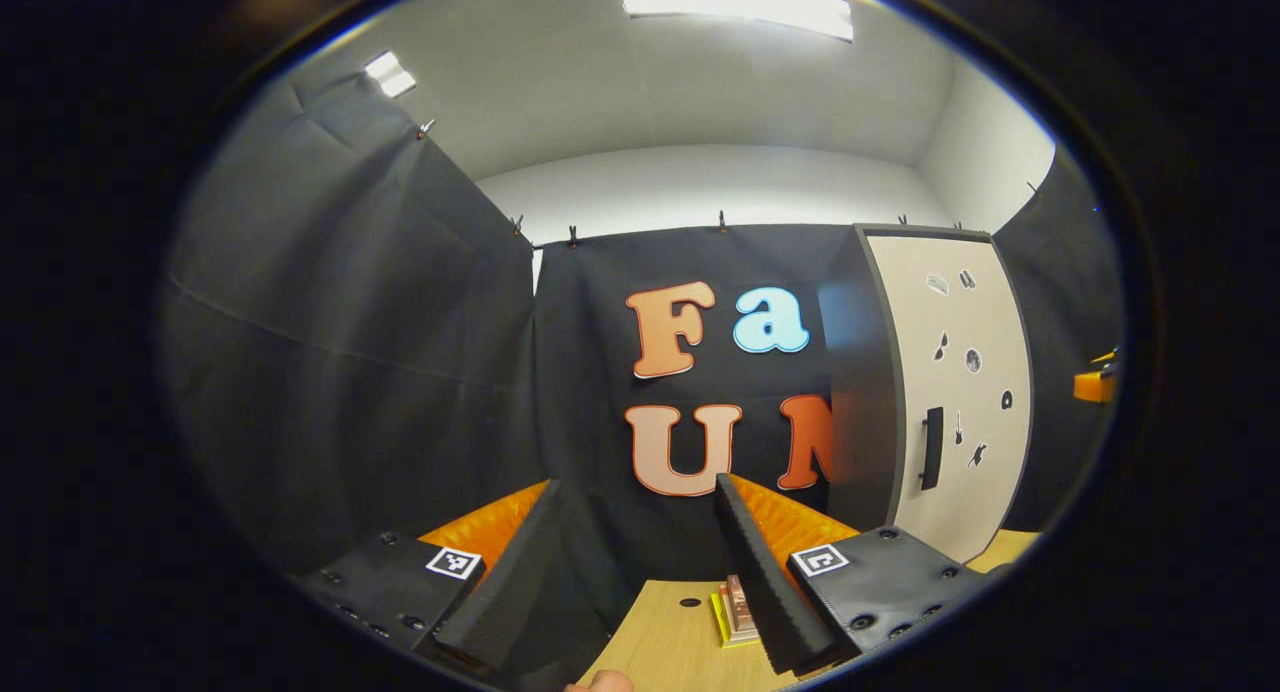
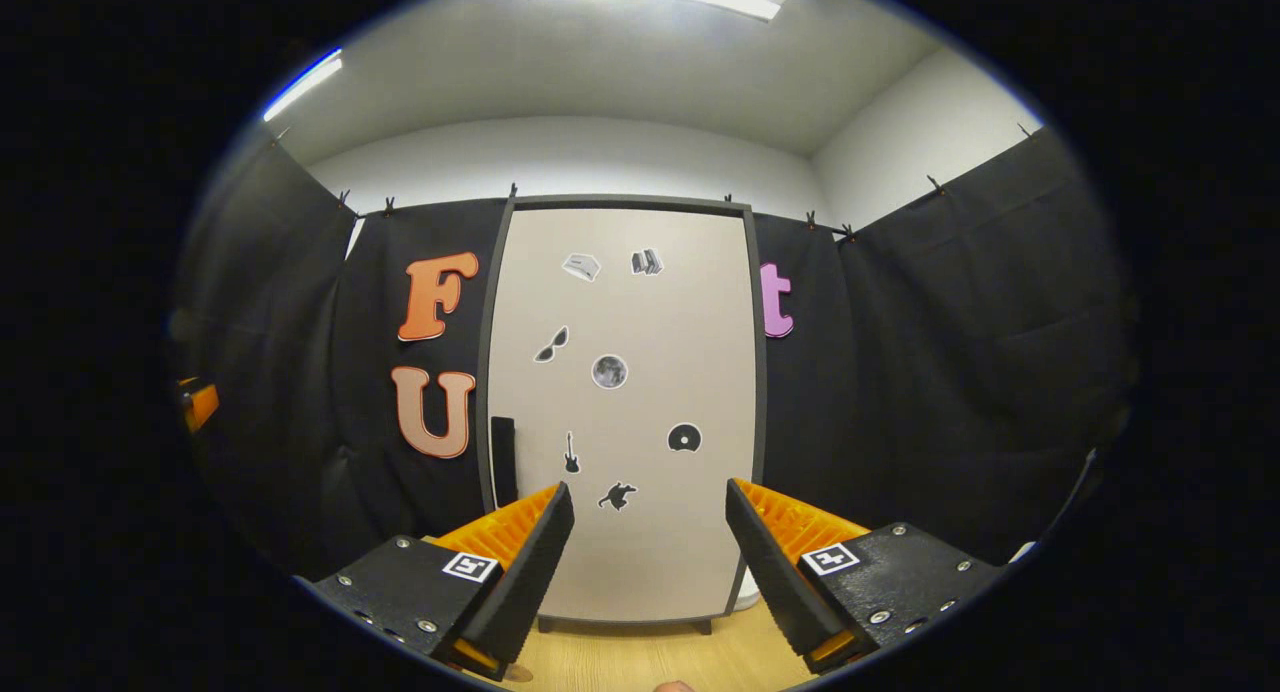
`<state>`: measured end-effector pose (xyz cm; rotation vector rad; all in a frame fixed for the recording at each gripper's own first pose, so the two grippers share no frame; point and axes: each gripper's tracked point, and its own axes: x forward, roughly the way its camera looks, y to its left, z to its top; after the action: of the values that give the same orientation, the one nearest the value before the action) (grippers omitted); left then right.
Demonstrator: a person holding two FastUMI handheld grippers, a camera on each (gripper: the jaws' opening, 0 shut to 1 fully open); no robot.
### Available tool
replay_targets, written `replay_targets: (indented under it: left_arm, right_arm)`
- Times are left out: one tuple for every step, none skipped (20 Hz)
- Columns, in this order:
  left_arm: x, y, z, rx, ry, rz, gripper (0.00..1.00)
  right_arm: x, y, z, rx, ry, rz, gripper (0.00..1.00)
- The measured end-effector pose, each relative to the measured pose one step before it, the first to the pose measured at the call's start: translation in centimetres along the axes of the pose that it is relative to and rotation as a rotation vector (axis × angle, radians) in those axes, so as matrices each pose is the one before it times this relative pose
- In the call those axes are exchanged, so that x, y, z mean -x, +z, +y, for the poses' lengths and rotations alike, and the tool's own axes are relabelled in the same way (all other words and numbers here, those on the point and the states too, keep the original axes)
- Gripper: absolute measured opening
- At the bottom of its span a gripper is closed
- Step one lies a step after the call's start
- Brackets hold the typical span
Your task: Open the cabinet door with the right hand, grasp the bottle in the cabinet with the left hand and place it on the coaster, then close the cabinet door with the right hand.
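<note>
Right gripper view: tall cabinet (image 2: 620, 412) straight ahead, standing on the wooden surface (image 2: 640, 657). Pale door (image 2: 640, 532) closed flat in its dark frame. Small picture stickers (image 2: 609, 371) on the door; no words to read on them. Dark handle (image 2: 503, 462) near the door's left edge, low down. Bottle hidden behind the closed door, so cannot tell where inside. Right hand-held gripper (image 2: 648, 557) wide open, holding nothing, with bare surface between it and the cabinet's foot.

Left gripper view: same cabinet (image 1: 940, 392) off to the right, seen from an angle, handle (image 1: 931, 448) on the door's near edge. Left hand-held gripper (image 1: 640, 572) open wide too, nothing in it. Small flat stack of things (image 1: 735, 612), maybe the coaster, on the surface (image 1: 670, 637) just beside the right finger; too small to tell. Black cloth wall (image 1: 350, 372) on the left.
</note>
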<state>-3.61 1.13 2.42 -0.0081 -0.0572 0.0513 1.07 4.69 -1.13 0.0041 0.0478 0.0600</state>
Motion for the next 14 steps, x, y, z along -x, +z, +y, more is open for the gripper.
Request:
replay_targets:
  left_arm:
    - [0.003,-0.016,-0.555,0.00671,-0.01680,-0.00210,0.97]
    - [-0.058,-0.036,-0.357,0.00109,-0.01692,-0.00736,0.97]
    - [0.040,0.154,-0.052,0.00203,-0.00202,-0.00445,0.97]
    - [0.039,-0.236,0.167,-0.00185,0.00597,0.00034,0.96]
    - [-0.020,-0.462,0.160,-0.00441,0.01125,0.00798,0.96]
    - [-0.020,-0.526,-0.066,0.00604,0.00420,0.01818,0.96]
    - [0.051,-0.309,-0.297,-0.00092,-0.00506,0.01044,0.96]
    - [-0.177,0.001,0.022,-0.00653,-0.00716,0.00182,0.97]
    - [0.014,-0.128,0.227,0.00107,0.00107,-0.00051,0.97]
    - [-0.035,-0.114,0.415,-0.00356,0.00921,0.00037,0.96]
    - [-0.006,-0.180,0.440,-0.00321,0.01255,0.00406,0.97]
    - [-0.044,-0.184,0.174,0.00234,0.00642,0.00393,1.00]
    - [0.080,-0.033,-0.020,0.00271,0.00352,0.00393,1.00]
    - [0.109,-0.059,0.218,-0.00328,-0.00080,0.00108,0.97]
  right_arm:
    - [-0.407,-0.223,0.515,-0.00835,0.00935,0.00091,0.94]
    - [-0.592,0.130,0.544,-0.00379,0.01045,-0.00734,0.94]
    - [-0.759,-0.124,0.335,0.00327,-0.00046,-0.00388,0.94]
    - [-0.735,-0.253,0.216,0.00726,-0.00454,-0.00100,0.94]
    - [-0.723,-0.246,0.553,0.00438,0.00187,-0.00219,0.95]
    - [-0.646,-0.260,0.806,0.00180,0.01032,0.00432,0.95]
    - [-0.642,-0.466,0.653,-0.00215,0.00804,0.01168,0.94]
    - [-0.661,-0.267,0.664,-0.00432,0.00879,0.00953,0.94]
    - [-0.671,-0.182,0.700,-0.00178,0.00702,0.00342,0.94]
    - [-0.594,0.023,0.615,0.00166,0.00597,0.00070,0.95]
    - [-0.600,-0.223,0.674,0.00449,0.00687,0.00125,0.94]
    - [-0.656,-0.203,0.595,0.00429,0.00318,0.00374,0.94]
    - [-0.757,-0.264,0.714,-0.00043,0.00908,0.00438,0.94]
    - [-0.871,-0.222,0.844,-0.00420,0.01575,0.00473,0.94]
